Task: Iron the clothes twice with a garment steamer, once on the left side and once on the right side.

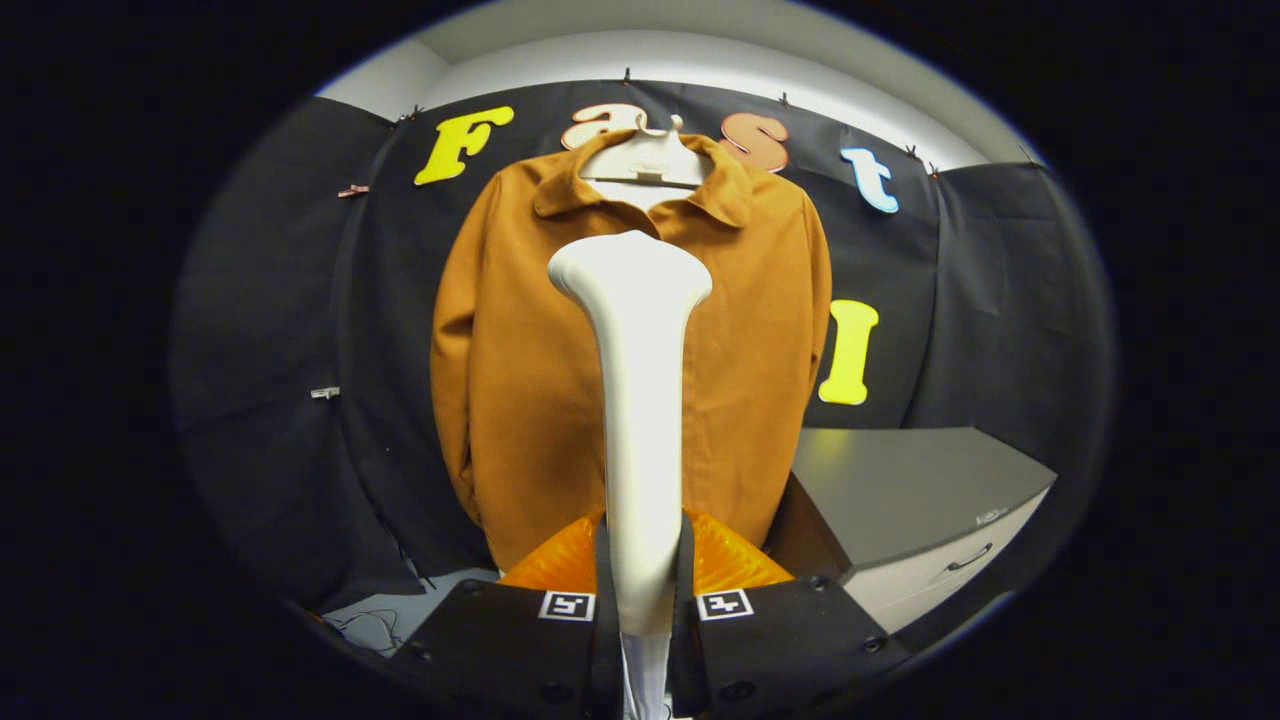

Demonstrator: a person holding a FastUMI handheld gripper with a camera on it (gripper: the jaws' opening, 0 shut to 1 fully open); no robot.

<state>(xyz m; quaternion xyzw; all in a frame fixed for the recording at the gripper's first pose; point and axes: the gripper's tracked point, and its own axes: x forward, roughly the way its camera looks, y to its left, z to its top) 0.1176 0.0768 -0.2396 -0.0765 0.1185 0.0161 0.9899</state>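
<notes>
Claw clamps steamer, its head before hanging jacket.

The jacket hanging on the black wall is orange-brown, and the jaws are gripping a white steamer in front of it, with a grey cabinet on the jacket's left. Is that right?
Nearly. In the gripper view the grey cabinet stands to the jacket's right, not its left. The rest holds: the orange-brown jacket hangs on the black wall and the gripper has its jaws shut on the white steamer in front of it.

Steamer ahead of the jacket (cabinet rightward).
</notes>
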